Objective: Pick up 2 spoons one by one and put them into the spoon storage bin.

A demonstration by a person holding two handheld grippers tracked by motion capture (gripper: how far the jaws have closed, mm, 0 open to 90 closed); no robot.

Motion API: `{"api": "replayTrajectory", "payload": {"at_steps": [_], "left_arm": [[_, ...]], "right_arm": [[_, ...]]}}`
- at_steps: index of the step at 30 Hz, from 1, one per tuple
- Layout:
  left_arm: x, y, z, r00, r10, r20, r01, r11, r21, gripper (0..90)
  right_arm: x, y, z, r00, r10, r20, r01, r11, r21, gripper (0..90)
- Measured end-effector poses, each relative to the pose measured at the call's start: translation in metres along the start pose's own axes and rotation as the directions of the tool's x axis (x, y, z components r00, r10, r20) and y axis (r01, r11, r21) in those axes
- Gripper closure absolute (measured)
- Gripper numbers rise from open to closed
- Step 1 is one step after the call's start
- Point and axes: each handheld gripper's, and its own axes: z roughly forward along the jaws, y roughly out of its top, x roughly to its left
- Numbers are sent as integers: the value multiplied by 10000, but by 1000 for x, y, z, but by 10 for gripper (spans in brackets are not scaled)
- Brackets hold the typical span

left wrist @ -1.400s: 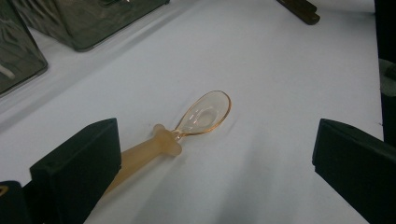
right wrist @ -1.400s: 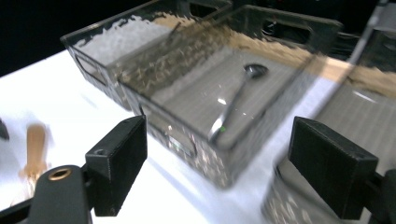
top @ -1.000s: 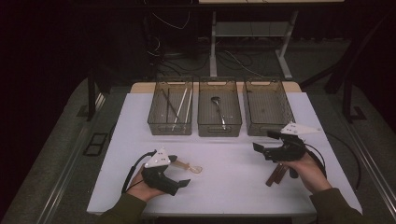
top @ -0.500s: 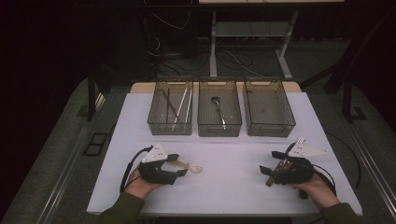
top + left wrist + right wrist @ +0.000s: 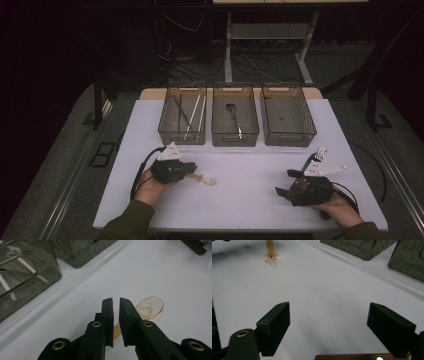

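A white table [image 5: 240, 200] seen from above, with three clear bins in a row along its far side.

The left gripper [image 5: 189, 170], held in the person's left hand [image 5: 150, 181], lies low over the table at about 8 o'clock from the table's middle. Its jaws have just been closing and now stand nearly together, clamped on the handle of an amber plastic spoon [image 5: 205, 179]. In the left gripper view the spoon [image 5: 147, 308] runs out from between the jaw tips toward 1 o'clock, its shallow clear bowl resting on the table just beyond them. The handle passes through the narrow gap between the jaws.

The right gripper [image 5: 283, 187], held in the right hand [image 5: 340, 207], sits near the table's near edge at about 4 o'clock, pointing toward 9 o'clock. Its jaws are spread wide with only bare table between them. In the right gripper view a dark wooden handle [image 5: 354, 357] lies along the bottom edge, just below the jaws; I cannot tell whether it touches them. The spoon [image 5: 271, 255] shows far off at 11 o'clock in that view.

The left bin [image 5: 183, 114] holds thin pale sticks. The middle bin [image 5: 235, 115] holds a metal spoon [image 5: 234, 116]. The right bin [image 5: 287, 114] sits at 1 o'clock from the table's middle.
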Motion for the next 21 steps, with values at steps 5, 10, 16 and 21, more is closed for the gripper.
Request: {"api": "replayTrajectory", "payload": {"at_steps": [5, 10, 16, 21], "left_arm": [[1, 1, 5, 9991, 127, 408, -138, 9995, 274, 804], [5, -1, 7, 9996, 284, -49, -279, 9964, 806, 849], [8, 0, 8, 9995, 280, -127, -268, 9960, 857, 878], [5, 3, 4, 9994, 304, -145, -291, 9962, 819, 891]], "right_arm": [[0, 0, 0, 10000, -29, 26, 29, 10000, 15, 187], [-1, 0, 0, 10000, -39, 25, 39, 10000, 16, 187], [0, 0, -1, 10000, -75, 49, 75, 10000, 6, 187], [-1, 0, -1, 10000, -54, 82, 54, 10000, 10, 187]]}}
